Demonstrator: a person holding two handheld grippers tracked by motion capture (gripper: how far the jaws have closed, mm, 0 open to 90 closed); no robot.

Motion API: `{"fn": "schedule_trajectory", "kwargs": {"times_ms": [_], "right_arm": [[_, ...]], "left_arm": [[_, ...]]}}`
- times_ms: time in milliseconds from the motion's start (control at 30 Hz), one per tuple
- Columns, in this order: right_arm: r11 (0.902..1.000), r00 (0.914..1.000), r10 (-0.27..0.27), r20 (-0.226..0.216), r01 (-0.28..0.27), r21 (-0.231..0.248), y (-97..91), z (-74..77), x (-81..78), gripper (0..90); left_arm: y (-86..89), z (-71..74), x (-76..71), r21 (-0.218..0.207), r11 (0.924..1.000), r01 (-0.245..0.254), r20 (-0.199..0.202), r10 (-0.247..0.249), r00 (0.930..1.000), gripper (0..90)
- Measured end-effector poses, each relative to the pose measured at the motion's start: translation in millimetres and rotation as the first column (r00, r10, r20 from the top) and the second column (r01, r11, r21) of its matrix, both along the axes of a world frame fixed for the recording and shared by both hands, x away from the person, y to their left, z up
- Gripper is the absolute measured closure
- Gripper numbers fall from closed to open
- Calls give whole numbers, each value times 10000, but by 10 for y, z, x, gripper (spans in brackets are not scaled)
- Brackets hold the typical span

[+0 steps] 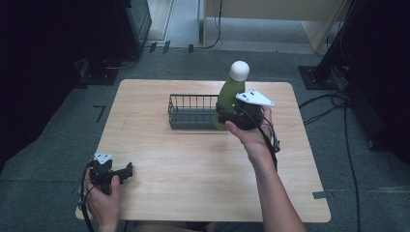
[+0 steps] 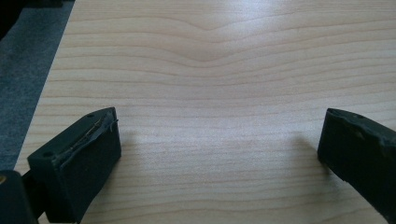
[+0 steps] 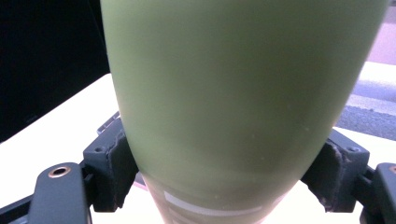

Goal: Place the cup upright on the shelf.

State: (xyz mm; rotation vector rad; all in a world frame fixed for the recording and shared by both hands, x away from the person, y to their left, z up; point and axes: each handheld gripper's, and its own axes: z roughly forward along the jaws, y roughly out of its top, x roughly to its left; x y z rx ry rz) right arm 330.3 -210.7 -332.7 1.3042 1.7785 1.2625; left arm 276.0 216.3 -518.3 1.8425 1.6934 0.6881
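A green bottle (image 1: 229, 94) with a white round cap (image 1: 239, 70) stands upright in the air, with my right gripper (image 1: 223, 116) shut on its lower body. In the high view it overlaps the right end of a dark wire basket (image 1: 189, 119) at the middle back of the wooden table (image 1: 193, 164). In the right gripper view the bottle (image 3: 243, 93) sits between both pads (image 3: 112, 168) of the right gripper (image 3: 224, 172). My left gripper (image 1: 128, 171) rests low at the table's front left corner. Its jaws stand wide apart over bare wood, and the left gripper (image 2: 219, 144) holds nothing.
The basket looks empty. Grey carpet surrounds the table. Cables (image 1: 338, 104) run on the floor at the right, beside a black stand base (image 1: 316, 77). Dark equipment (image 1: 121, 29) stands at the back left.
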Motion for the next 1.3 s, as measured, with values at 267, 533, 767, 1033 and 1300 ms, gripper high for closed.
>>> {"fn": "schedule_trajectory", "kwargs": {"times_ms": [267,533,767,1033,1300], "right_arm": [[10000,10000,40,-2,-40,3,137,31,192,208],[10000,9999,-62,102,62,-42,218,47,387,208],[9990,9988,-441,227,442,-74,267,-27,631,208],[9969,9969,-779,69,779,-50,268,-145,823,208],[9964,9966,-828,56,829,-189,280,-226,909,208]], "left_arm": [[0,0,0,-8,10000,3,-4,-3,10000,0],[0,0,0,-4,10000,4,-4,-4,10000,0],[0,1,0,-4,10000,4,-10,-4,10000,0],[1,0,0,7,10000,9,-7,-9,10000,0],[1,0,0,5,10000,7,-9,-7,10000,0]]}}
